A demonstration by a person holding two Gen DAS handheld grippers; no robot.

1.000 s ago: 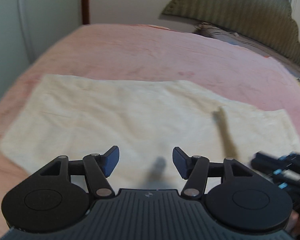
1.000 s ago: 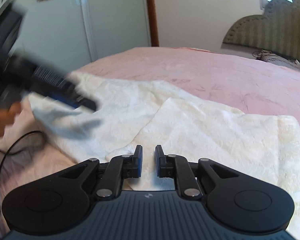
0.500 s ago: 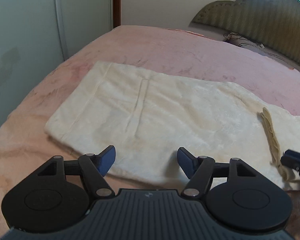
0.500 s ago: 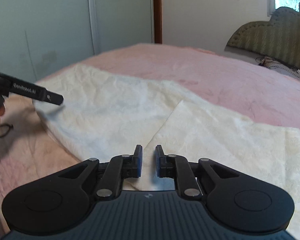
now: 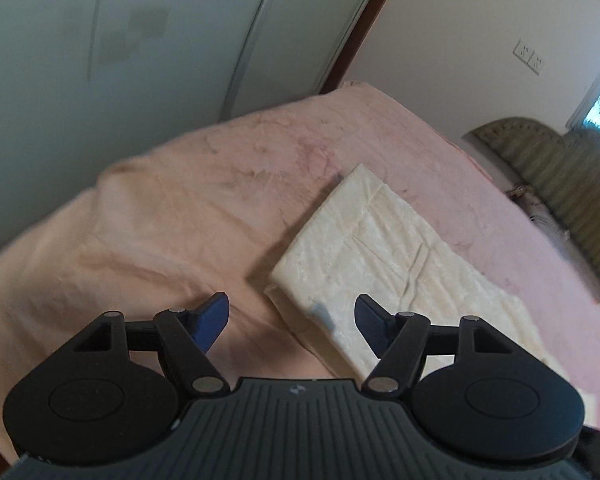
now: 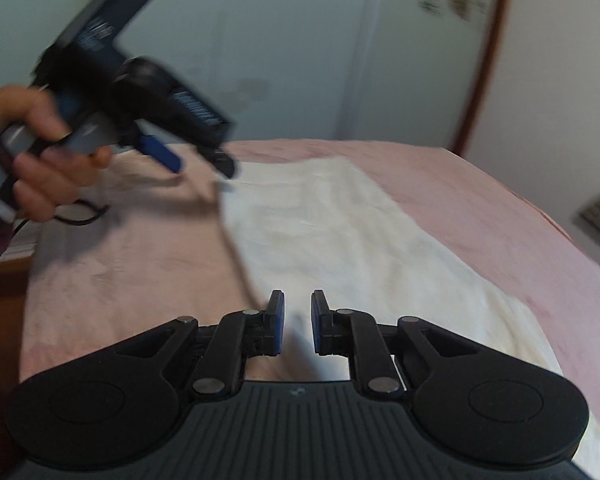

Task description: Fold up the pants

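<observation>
Left wrist view: the left gripper (image 5: 292, 322), black with blue pads, hangs over the pink bedspread (image 5: 160, 248) with its jaws spread wide and nothing between them. The near corner of the cream, textured fabric pants (image 5: 384, 264) lies just beyond the right-hand pad. The garment is a flat, already doubled strip, occupying the centre right of the frame; its long axis runs diagonally from that near short end towards the lower right. The end's far corner points to the upper centre, towards the pale wardrobe doors (image 5: 140, 40). The spread jaws probably stand ready to take this short end for a further fold.

Right wrist view: the right gripper (image 6: 297, 322) has jaws only narrowly parted and opening, nothing between them; it is held over the near long edge of the pants (image 6: 340, 240). Here the strip runs from the upper centre to the lower right. The person's hand (image 6: 40, 156) holds the blurred left gripper (image 6: 196, 168) at upper left, near the strip's far end.
</observation>
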